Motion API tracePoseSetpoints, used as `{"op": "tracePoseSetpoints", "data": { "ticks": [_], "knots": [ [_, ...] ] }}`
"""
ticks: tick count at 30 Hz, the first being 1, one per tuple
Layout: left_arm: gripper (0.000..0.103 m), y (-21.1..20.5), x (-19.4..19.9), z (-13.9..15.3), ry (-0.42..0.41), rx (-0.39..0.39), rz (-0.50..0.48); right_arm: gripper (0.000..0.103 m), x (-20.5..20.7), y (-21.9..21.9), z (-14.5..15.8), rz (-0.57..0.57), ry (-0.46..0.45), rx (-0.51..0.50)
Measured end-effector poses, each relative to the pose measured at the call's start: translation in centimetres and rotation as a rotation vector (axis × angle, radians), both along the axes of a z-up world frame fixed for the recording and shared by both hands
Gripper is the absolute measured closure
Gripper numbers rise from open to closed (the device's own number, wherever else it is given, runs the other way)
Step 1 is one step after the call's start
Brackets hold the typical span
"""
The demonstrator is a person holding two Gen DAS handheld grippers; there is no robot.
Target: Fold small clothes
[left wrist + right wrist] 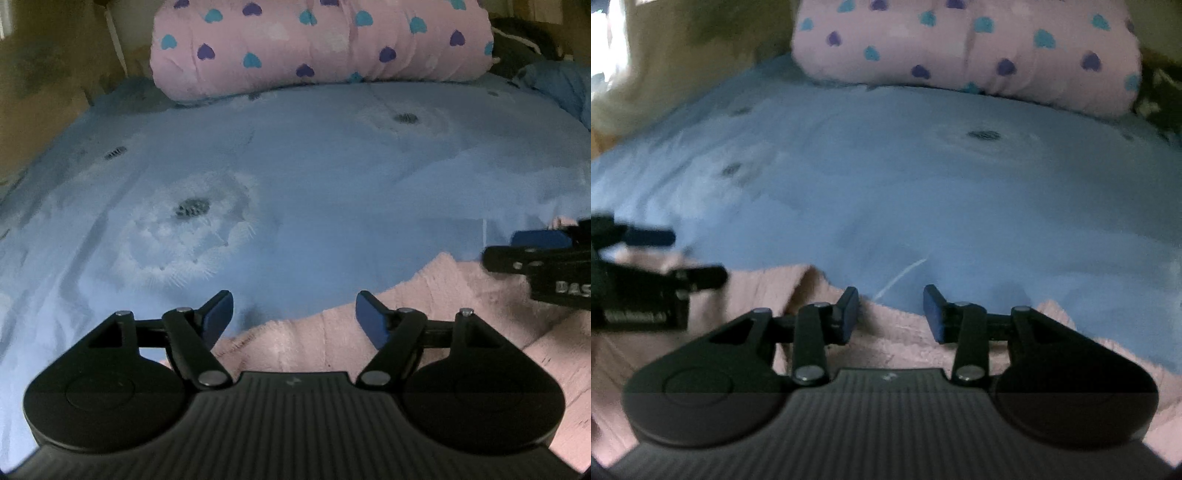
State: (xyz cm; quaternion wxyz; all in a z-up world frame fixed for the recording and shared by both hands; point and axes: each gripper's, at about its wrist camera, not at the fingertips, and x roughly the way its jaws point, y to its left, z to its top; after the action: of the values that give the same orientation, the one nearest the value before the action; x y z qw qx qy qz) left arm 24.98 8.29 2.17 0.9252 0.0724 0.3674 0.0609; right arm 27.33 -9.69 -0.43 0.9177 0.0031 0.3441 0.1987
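The left gripper (294, 314) is pointing down with its jaws standing wide apart. The right gripper (891, 314) is sitting beside it, jaws partly apart, holding nothing.

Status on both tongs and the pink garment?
Left tongs open, empty, over the fuzzy pink knit garment. Right tongs open, nothing gripped. Garment on the blue floral bedsheet; nothing in the way.

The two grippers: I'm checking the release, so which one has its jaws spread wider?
The left gripper: the gap between its blue pads is clearly wider than the right gripper's. Both hang open over the pink garment, gripping nothing.
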Motion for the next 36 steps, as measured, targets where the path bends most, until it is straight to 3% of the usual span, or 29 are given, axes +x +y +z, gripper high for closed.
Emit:
{"op": "tracePoseSetpoints", "data": {
  "ticks": [7, 18, 20, 36],
  "knots": [
    [0.025, -0.1, -2.6, 3.5, -0.043, -0.024, -0.003, 0.061, -5.3, -3.5, 2.8, -0.071, -0.053, 0.144],
    [0.015, 3.7, -11.0, 8.1, -0.067, -0.063, 0.074, 0.057, -13.8, -7.5, 6.6, -0.125, -0.081, 0.185],
    [0.014, 4.6, -12.8, 8.6, -0.066, -0.07, 0.092, 0.05, -15.3, -7.8, 6.8, -0.128, -0.081, 0.172],
    [0.011, 14.3, -25.2, 8.6, -0.019, -0.007, 0.311, 0.05, -25.5, -8.8, 5.4, -0.139, -0.02, 0.155]
  ]
}}
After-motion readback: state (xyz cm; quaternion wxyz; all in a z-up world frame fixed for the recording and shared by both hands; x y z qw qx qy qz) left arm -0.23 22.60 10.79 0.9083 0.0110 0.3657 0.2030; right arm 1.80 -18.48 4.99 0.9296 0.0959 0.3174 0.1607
